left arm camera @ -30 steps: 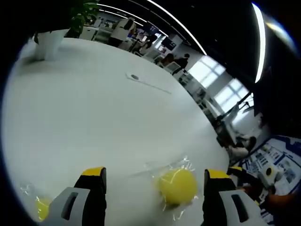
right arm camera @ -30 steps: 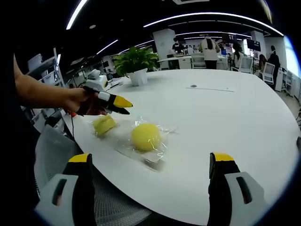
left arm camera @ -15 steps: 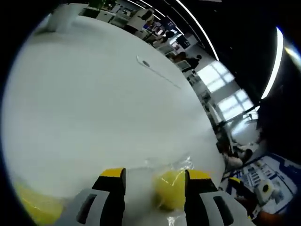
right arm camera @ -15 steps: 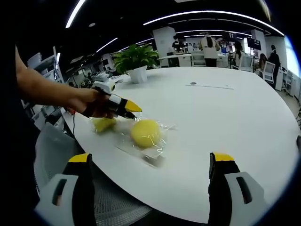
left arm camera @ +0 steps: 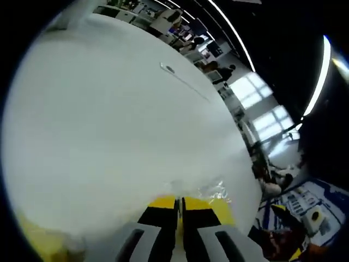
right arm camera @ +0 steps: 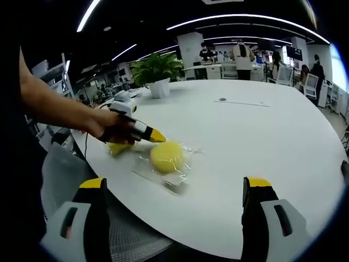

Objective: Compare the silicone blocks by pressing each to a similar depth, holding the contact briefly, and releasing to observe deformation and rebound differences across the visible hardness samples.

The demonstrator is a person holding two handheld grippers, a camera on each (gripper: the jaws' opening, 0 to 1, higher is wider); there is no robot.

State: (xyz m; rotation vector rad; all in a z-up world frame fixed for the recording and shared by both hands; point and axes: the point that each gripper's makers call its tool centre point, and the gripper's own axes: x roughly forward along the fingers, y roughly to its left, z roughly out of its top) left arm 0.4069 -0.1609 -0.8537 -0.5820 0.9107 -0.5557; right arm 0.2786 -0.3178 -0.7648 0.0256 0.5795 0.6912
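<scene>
In the right gripper view a round yellow silicone block [right arm camera: 167, 155] lies in a clear plastic wrap [right arm camera: 177, 183] near the white table's front edge. A second, smaller yellow block [right arm camera: 116, 148] lies to its left, partly behind a person's hand. That hand holds my left gripper [right arm camera: 157, 136], shut, with its yellow tips against the round block's upper left side. In the left gripper view the left gripper [left arm camera: 179, 203] has both jaws together, with crinkled wrap [left arm camera: 215, 189] just beyond and a yellow block [left arm camera: 38, 244] at the lower left. My right gripper [right arm camera: 174, 183] stands wide open in front of the table edge, holding nothing.
The round white table [right arm camera: 262, 136] stretches away behind the blocks. A potted plant [right arm camera: 157, 73] stands at its far left side and a thin flat object [right arm camera: 240, 102] lies further back. A mesh chair [right arm camera: 128, 234] sits below the front edge. People stand at desks in the background.
The left gripper went from wide open to shut and moved down onto the round block's side. The right gripper has stayed open and still.
</scene>
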